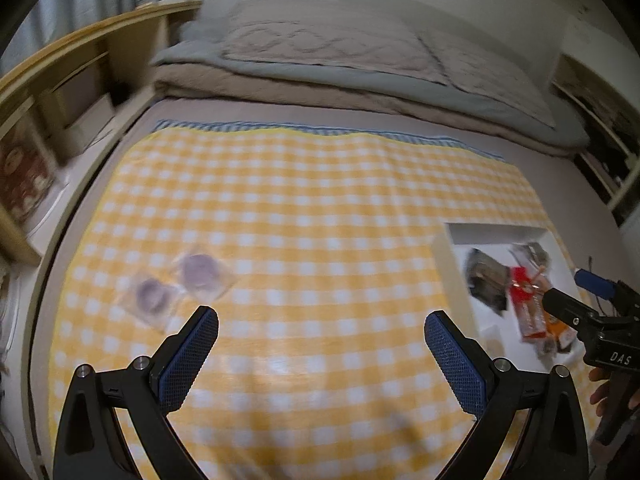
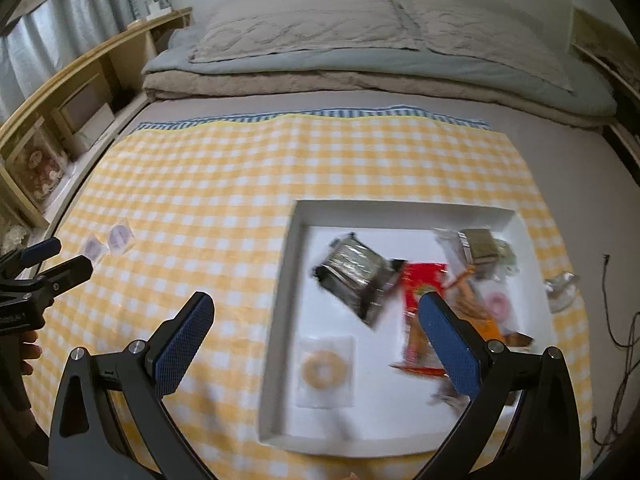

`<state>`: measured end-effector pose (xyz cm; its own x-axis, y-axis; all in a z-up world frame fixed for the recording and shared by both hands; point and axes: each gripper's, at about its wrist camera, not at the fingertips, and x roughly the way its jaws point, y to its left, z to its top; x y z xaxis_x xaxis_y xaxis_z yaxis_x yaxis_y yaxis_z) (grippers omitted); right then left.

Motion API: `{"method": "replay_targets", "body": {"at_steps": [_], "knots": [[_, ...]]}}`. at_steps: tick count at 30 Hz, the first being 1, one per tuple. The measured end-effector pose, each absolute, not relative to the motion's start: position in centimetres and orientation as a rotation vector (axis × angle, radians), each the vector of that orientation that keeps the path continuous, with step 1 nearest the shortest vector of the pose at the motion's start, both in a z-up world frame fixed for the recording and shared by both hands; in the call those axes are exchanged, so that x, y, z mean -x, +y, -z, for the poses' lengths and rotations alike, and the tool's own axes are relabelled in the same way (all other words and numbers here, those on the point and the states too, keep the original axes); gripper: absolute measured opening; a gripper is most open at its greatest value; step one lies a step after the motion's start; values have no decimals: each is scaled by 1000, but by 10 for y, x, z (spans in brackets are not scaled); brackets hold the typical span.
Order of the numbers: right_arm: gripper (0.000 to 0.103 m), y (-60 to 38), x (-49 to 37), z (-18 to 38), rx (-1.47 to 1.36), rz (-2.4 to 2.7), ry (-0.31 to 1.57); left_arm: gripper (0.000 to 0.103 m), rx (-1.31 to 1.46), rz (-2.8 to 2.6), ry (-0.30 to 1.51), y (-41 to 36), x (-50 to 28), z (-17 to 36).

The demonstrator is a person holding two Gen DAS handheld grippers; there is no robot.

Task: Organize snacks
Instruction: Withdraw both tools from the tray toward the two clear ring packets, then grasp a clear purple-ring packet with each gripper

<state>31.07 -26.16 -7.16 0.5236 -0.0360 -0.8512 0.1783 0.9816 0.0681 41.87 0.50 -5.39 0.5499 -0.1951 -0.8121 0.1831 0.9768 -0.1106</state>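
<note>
A white box (image 2: 298,220) sits on the yellow checked cloth (image 2: 208,184) and holds several snacks: a dark foil packet (image 2: 356,276), a red and orange packet (image 2: 424,284), a clear-wrapped ring biscuit (image 2: 325,370) and a pink ring sweet (image 2: 500,304). Two clear-wrapped purple sweets (image 1: 198,272) (image 1: 150,294) lie on the cloth to the left, just ahead of my left gripper (image 1: 321,330), which is open and empty. My right gripper (image 2: 316,316) hangs open over the box's left wall, holding nothing. The box (image 1: 442,264) shows at the right in the left wrist view.
Folded bedding and pillows (image 2: 360,52) lie at the far end of the bed. A wooden shelf unit (image 2: 76,84) runs along the left. A crumpled clear wrapper (image 2: 562,286) and a dark cord (image 2: 618,332) lie right of the box.
</note>
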Motion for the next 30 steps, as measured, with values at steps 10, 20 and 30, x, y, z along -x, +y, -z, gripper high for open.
{"method": "replay_targets", "body": {"at_steps": [10,20,30], "knots": [[103,-192,-357,92,-117,-11,1001,103,68,86,983,66,-430,66],[103,-132,-399,123,-42,-152,998,103,133,-76,1022,123,-454,99],[103,-65,-445,159,8,-403,968,103,258,-267,1108,155,-501,135]]}}
